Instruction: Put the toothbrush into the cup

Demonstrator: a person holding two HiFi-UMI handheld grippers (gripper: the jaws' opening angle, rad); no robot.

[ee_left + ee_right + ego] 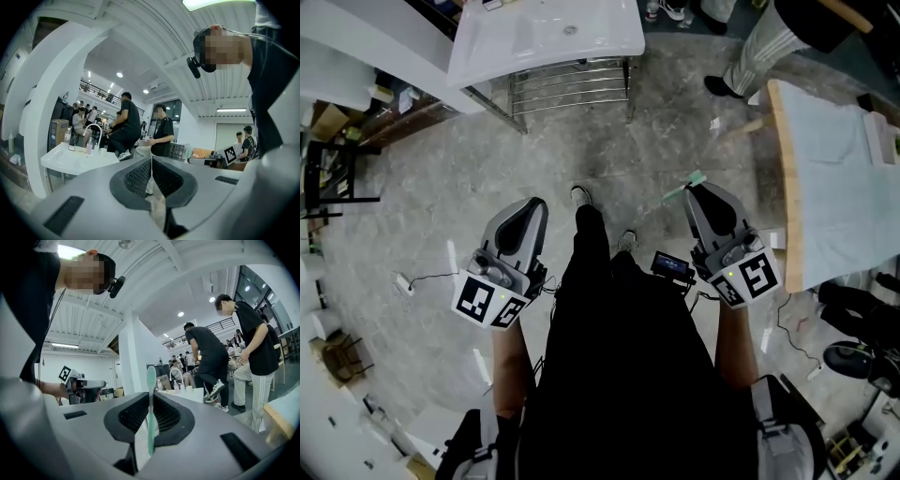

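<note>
toothbrush (150, 418) along right gripper (151, 398), tip fwd

Right tool (701, 195) grips a green toothbrush (685, 187); left tool (532, 208) well apart, white sink (600, 37) beyond both

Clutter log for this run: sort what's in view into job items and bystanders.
Job: toothbrush, clamped in the right gripper; washbasin bearing what looks like a cup.
Lying about: left gripper, shut and empty; wooden table; metal rack under the basin; floor cable.
</note>
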